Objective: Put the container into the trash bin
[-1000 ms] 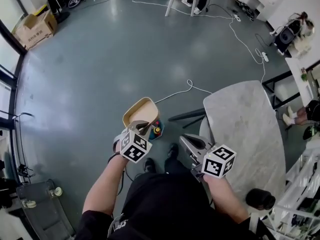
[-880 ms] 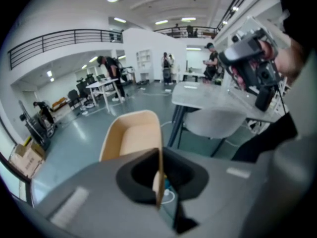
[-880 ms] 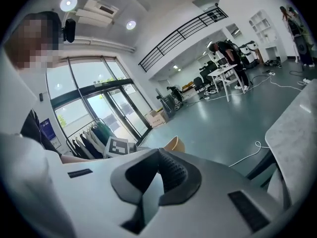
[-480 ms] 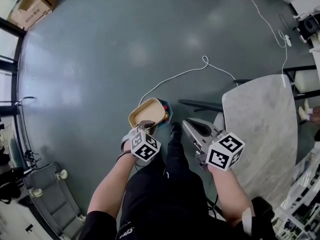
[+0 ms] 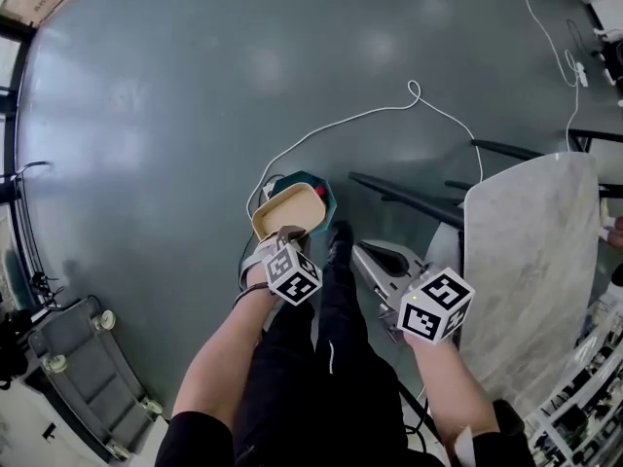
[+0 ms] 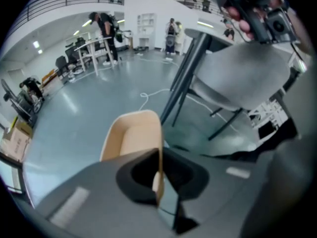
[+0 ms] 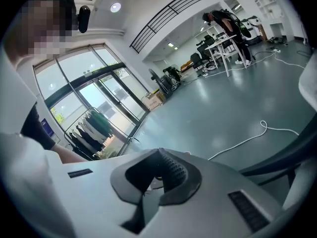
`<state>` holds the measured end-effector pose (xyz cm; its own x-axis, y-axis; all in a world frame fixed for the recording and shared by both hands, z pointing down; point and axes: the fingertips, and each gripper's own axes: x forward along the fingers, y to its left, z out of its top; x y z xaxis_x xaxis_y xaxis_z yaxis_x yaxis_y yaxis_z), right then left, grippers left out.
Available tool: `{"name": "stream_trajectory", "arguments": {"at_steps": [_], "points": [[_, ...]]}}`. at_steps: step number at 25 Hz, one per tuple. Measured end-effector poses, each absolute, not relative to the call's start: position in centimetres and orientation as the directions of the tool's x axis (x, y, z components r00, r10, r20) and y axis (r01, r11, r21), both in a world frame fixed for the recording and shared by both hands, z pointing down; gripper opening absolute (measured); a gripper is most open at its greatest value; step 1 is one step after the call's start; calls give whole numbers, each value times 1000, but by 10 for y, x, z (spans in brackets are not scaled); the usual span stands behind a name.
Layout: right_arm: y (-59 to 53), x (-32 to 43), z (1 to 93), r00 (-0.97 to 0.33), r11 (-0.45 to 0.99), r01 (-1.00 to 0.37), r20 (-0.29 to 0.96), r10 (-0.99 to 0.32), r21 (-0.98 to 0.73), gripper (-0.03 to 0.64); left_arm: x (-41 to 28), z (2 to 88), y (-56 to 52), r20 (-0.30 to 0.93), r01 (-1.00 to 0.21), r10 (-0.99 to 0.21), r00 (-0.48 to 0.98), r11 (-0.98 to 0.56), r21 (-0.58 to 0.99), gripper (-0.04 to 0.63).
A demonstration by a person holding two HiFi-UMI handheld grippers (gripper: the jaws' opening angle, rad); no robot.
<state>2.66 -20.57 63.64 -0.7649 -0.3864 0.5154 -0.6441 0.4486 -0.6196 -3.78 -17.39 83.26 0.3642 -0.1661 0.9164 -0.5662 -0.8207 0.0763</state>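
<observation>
Jaws: left gripper [image 5: 284,233] clamped on container [image 5: 287,210] rim | right gripper [image 5: 375,257] closed, empty | container over trash bin [image 5: 325,191], bin edge showing at 1 o'clock

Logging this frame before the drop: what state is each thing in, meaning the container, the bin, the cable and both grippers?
container: empty, open side up, held by its rim over the trash bin, not yet released.
trash bin: open-topped, on the floor, largely covered by the container.
left gripper: shut on the container's rim.
right gripper: shut, nothing between its jaws.
white cable: lying loose on the floor, looped at one end.
</observation>
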Motion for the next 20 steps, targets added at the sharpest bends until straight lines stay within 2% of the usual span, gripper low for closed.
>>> {"name": "stream_trajectory", "arguments": {"at_steps": [5, 12, 13, 14, 15, 20], "points": [[-211, 22, 692, -752, 419, -659, 534, -387, -624, -6, -46, 893, -176, 931, -521, -162, 328, -853, 36, 29], [-210, 13, 725, -739, 428, -673, 548, -392, -603, -6, -35, 969, -174, 933, -437, -152, 327, -899, 7, 40], [-206, 13, 731, -735, 419, -678, 554, -390, -604, -6, -35, 974, -176, 929, -449, -171, 329, -894, -6, 99], [-202, 13, 737, -731, 410, -682, 562, -387, -606, -6, -35, 976, -178, 924, -468, -188, 332, -883, -12, 217], [-198, 14, 741, -728, 401, -686, 569, -383, -608, -6, -34, 974, -179, 918, -493, -202, 342, -870, -8, 264], [-184, 12, 738, -721, 368, -692, 576, -385, -621, -6, -36, 932, -174, 864, -585, -258, 432, -810, 51, 267]]}}
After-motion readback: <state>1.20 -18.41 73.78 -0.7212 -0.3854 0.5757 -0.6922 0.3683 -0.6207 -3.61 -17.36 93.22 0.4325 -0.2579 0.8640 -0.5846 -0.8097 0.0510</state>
